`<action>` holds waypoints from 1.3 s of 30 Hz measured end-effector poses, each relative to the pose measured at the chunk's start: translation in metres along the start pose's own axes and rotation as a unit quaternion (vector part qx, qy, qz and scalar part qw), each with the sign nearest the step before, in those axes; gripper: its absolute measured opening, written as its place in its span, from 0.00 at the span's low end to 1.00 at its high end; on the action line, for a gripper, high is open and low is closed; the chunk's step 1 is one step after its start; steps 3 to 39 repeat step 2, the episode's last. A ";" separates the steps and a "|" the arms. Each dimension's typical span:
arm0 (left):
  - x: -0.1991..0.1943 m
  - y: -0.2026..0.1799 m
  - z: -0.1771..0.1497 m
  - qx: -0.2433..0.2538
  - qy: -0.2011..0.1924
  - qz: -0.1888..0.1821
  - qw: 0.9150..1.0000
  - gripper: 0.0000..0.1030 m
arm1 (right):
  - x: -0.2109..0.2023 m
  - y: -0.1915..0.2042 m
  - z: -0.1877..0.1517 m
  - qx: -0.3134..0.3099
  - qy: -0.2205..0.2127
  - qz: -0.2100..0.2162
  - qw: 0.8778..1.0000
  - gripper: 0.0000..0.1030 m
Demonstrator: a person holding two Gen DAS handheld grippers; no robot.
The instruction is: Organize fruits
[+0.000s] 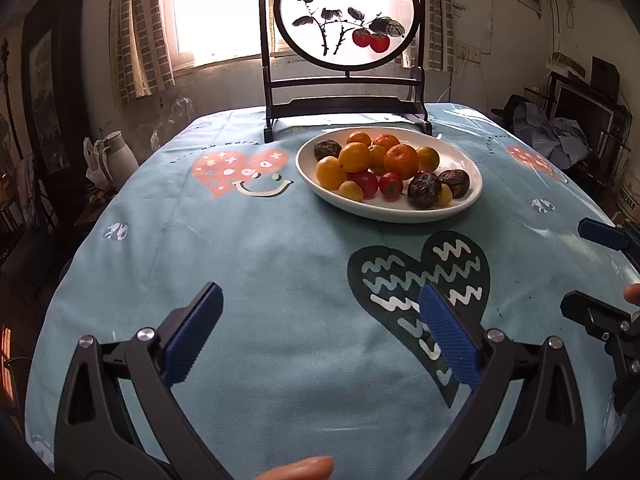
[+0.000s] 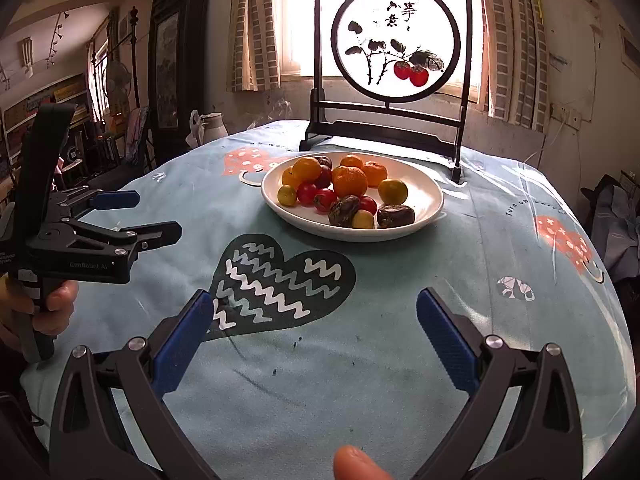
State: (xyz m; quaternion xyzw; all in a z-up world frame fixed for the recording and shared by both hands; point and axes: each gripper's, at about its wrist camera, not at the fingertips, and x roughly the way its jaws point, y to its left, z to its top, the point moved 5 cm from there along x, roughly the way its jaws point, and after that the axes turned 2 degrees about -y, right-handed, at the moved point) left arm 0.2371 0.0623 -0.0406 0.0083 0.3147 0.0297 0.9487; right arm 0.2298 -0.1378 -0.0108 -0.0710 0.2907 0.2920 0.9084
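Note:
A white oval plate (image 1: 312, 178) (image 2: 428, 192) sits on the table's far half. It holds several fruits: oranges (image 1: 401, 161) (image 2: 349, 181), small yellow citrus (image 1: 351, 191) (image 2: 287, 195), red tomatoes (image 1: 391, 185) (image 2: 324, 200) and dark wrinkled passion fruits (image 1: 424, 189) (image 2: 343, 210). My left gripper (image 1: 320, 300) is open and empty over the cloth, well short of the plate; it also shows in the right wrist view (image 2: 158, 216). My right gripper (image 2: 314, 306) is open and empty, also short of the plate; it shows at the right edge of the left wrist view (image 1: 580, 268).
A blue patterned tablecloth (image 1: 280, 264) (image 2: 400, 300) covers the table. A dark-framed round painted screen (image 1: 346, 16) (image 2: 394, 48) stands right behind the plate. A white jug (image 1: 118, 152) (image 2: 212, 126) stands beyond the far left edge. Furniture and clutter surround the table.

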 end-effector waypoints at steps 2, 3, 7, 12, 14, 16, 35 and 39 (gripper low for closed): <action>0.001 0.000 0.000 0.002 0.000 0.003 1.000 0.97 | 0.001 0.001 0.000 -0.001 0.001 -0.001 1.000 0.99; 0.001 0.000 0.000 0.002 0.000 0.003 1.000 0.97 | 0.001 0.001 0.000 -0.001 0.001 -0.001 1.000 0.99; 0.001 0.000 0.000 0.002 0.000 0.003 1.000 0.97 | 0.001 0.001 0.000 -0.001 0.001 -0.001 1.000 0.99; 0.001 0.000 0.000 0.002 0.000 0.003 1.000 0.97 | 0.001 0.001 0.000 -0.001 0.001 -0.001 1.000 0.99; 0.001 0.000 0.000 0.002 0.000 0.003 1.000 0.97 | 0.001 0.001 0.000 -0.001 0.001 -0.001 1.000 0.99; 0.001 0.000 0.000 0.002 0.000 0.003 1.000 0.97 | 0.001 0.001 0.000 -0.001 0.001 -0.001 1.000 0.99; 0.001 0.000 0.000 0.002 0.000 0.003 1.000 0.97 | 0.001 0.001 0.000 -0.001 0.001 -0.001 1.000 0.99; 0.001 0.000 0.000 0.002 0.000 0.003 1.000 0.97 | 0.001 0.001 0.000 -0.001 0.001 -0.001 1.000 0.99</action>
